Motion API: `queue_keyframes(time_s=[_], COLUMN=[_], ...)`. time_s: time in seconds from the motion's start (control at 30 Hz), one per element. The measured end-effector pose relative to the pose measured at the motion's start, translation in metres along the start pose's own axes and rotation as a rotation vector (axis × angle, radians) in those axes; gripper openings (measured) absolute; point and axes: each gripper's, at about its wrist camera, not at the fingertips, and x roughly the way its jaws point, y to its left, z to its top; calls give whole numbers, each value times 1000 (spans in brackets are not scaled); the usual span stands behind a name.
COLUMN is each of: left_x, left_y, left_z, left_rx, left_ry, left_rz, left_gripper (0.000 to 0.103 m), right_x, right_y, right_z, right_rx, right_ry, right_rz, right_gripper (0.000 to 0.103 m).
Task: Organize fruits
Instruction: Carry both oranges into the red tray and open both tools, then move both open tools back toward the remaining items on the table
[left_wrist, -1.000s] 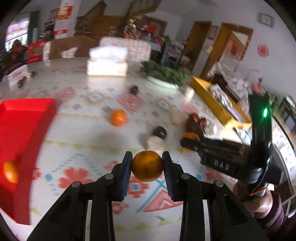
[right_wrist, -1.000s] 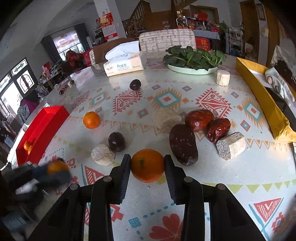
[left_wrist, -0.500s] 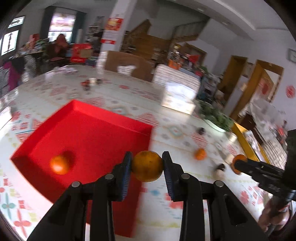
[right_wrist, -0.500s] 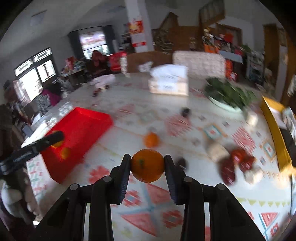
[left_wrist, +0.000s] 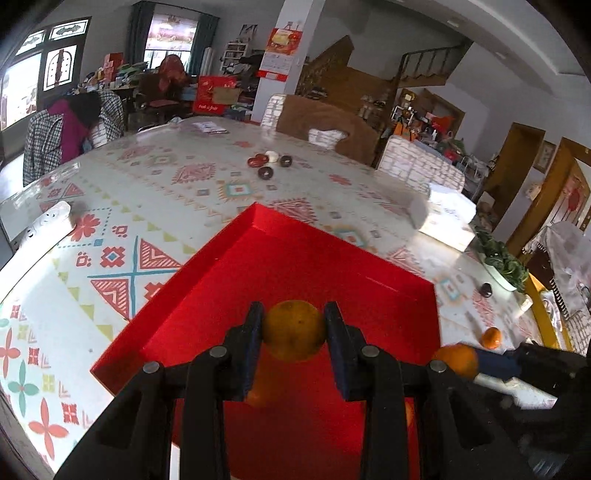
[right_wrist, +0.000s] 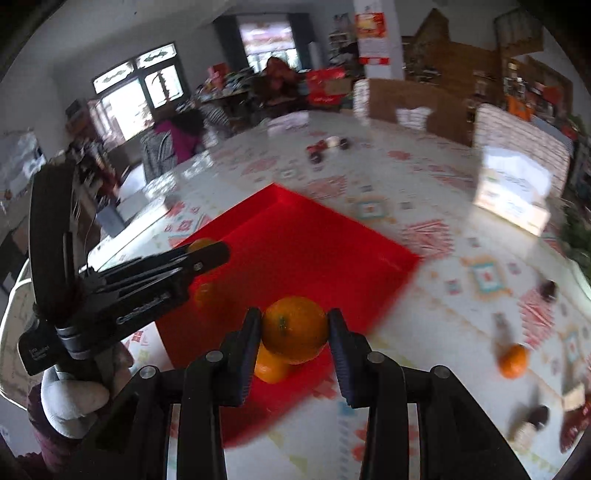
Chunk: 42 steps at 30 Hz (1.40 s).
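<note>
Oranges: two are held, one per gripper; both hang over the red tray (left_wrist: 207, 258).
Left gripper (left_wrist: 294, 330): clamped on an orange (left_wrist: 294, 329), pads on its two sides, above the tray's middle.
Right gripper (right_wrist: 294, 329): clamped on a second orange (right_wrist: 294, 328), above the tray's near right edge, close to the rim.
Tray contents: at least two oranges already lie inside; one (right_wrist: 269, 365) shows just below the right gripper's load, another (right_wrist: 204, 295) sits beside the left gripper's arm.
Loose fruit: one orange (right_wrist: 512, 361) remains on the table (left_wrist: 110, 206), to the right of the tray; dark fruits lie near it and in a far group (left_wrist: 269, 164).
Handling: judged light, round and firm, with a slightly yielding peel. Smooth skin may slip or roll if the grip is off centre.
Grip point: across the widest part, pads opposite each other, as both grippers hold now.
Risk: a fruit released from height may bounce or roll against the tray wall; the right one could land on the rim and fall outside.
Next step: likely lower, then part the jaws.
</note>
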Motion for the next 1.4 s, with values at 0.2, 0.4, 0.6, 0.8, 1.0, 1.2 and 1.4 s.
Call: queue_keyframes(time_s=[0.2, 0.4, 0.6, 0.8, 1.0, 1.2, 1.4], left_x=[12, 10, -9, -41, -77, -97, -105], left_y=[10, 15, 15, 13, 13, 11, -10], left_z=[-1, 0, -1, -6, -10, -14, -18], left_rx=[-9, -40, -75, -114, -129, -150, -131], left_ry=[23, 21, -25, -98, -171, -208, -214], left_rz=[10, 8, 2, -14, -57, -87, -119], left_gripper=[32, 33, 50, 59, 62, 65, 65], right_x=[36, 55, 63, 61, 45, 11, -31], right_y=[25, 30, 35, 46, 47, 30, 13], right_z=[-2, -3, -6, -9, -11, -21, -29], right_rx=[-50, -59, -73, -92, -51, 30, 90], right_ry=[70, 103, 124, 106, 63, 7, -83], right_rz=[1, -13, -21, -44, -71, -85, -131], right_gripper=[40, 40, 40, 41, 52, 64, 73])
